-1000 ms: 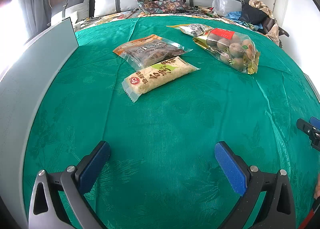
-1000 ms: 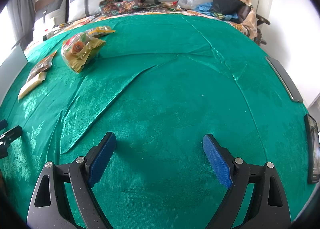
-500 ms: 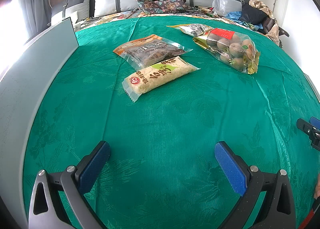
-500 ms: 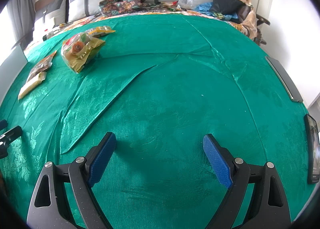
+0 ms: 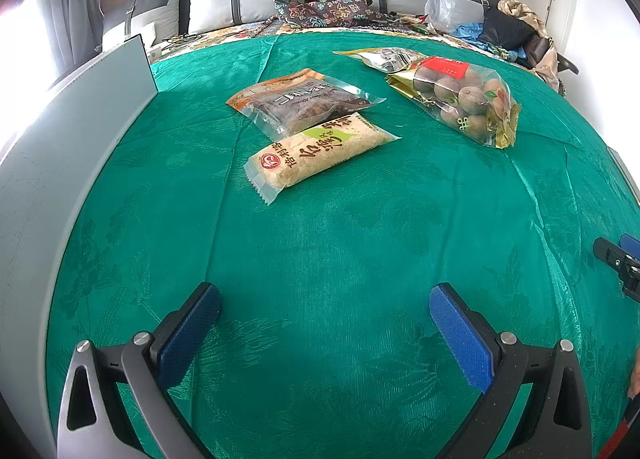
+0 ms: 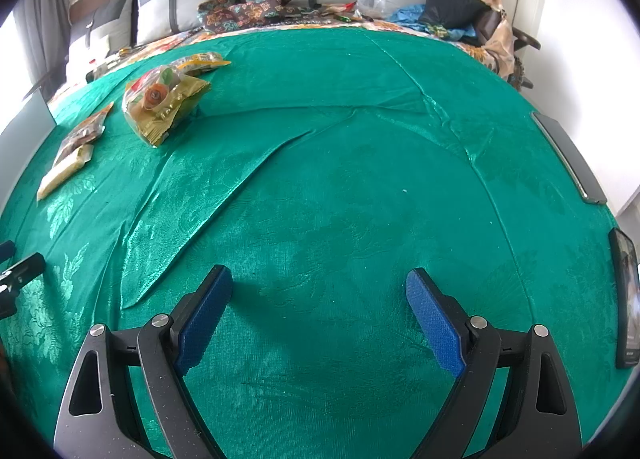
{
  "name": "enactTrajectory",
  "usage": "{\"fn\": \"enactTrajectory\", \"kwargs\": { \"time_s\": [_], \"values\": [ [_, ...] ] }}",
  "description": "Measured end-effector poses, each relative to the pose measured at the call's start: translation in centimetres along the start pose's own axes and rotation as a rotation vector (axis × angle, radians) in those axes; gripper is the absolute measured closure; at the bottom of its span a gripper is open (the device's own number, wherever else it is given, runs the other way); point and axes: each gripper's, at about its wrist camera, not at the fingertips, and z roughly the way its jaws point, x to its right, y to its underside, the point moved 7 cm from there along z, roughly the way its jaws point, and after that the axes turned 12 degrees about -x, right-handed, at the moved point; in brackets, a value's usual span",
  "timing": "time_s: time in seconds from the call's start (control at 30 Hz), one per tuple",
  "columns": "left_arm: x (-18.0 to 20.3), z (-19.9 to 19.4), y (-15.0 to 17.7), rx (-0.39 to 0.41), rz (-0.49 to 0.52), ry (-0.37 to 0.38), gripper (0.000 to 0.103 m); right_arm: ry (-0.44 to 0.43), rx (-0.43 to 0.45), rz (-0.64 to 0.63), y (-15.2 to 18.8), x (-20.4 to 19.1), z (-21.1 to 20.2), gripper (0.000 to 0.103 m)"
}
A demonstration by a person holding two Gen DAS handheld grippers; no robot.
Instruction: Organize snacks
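Four snack packs lie on the green cloth (image 5: 320,259), towards its far left part. The pale rice bar (image 5: 320,155) lies flat, its far edge touching or slightly overlapping the dark cake pack (image 5: 304,103) behind it. Well to their right sits the clear bag of round brown snacks (image 5: 464,103), with a small foil pack (image 5: 384,57) just behind it, possibly tucked under its end. The left hand-held gripper (image 5: 324,303) hovers over bare cloth near the rice bar, jaws spread wide, holding nothing. The right hand-held gripper (image 6: 318,287) is likewise wide apart and empty, far from the snacks. A grey panel (image 5: 60,163) stands along the left edge.
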Motion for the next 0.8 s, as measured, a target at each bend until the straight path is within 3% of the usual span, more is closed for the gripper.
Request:
{"fn": "enactTrajectory", "kwargs": {
  "time_s": [0.8],
  "values": [
    [0.29, 0.05, 0.21, -0.003, 0.026, 0.007, 0.000, -0.002, -0.001, 0.001, -0.01, -0.02, 0.01, 0.012]
  ]
}}
